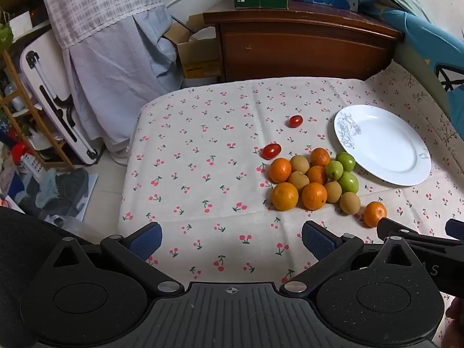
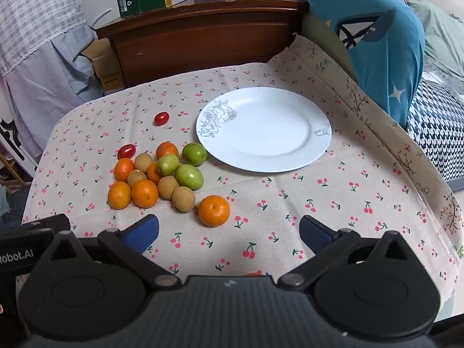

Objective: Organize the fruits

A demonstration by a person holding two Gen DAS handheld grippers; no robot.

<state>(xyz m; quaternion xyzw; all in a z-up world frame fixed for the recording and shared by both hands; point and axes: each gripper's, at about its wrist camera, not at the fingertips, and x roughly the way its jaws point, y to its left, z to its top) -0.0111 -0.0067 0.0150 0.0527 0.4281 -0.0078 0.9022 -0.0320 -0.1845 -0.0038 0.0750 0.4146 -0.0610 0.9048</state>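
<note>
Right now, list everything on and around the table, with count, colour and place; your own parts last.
oranges: six, orange; five in the pile left of the plate, one apart nearest the grippers.
green fruits: three, green; pile's plate side.
tan fruits: four, tan-brown; mixed into the pile.
cherry tomatoes: two, red; one at the pile's far-left edge, one alone beyond it.
plate: one, white, grey flower print; right of the pile, nothing on it.
tablecloth: one, cream with red cherries; covers the table.
cabinet: one, dark brown; behind the table, with boxes on top.
left gripper: black, blue pads; open, holding nothing.
right gripper: same; open, holding nothing.
</note>
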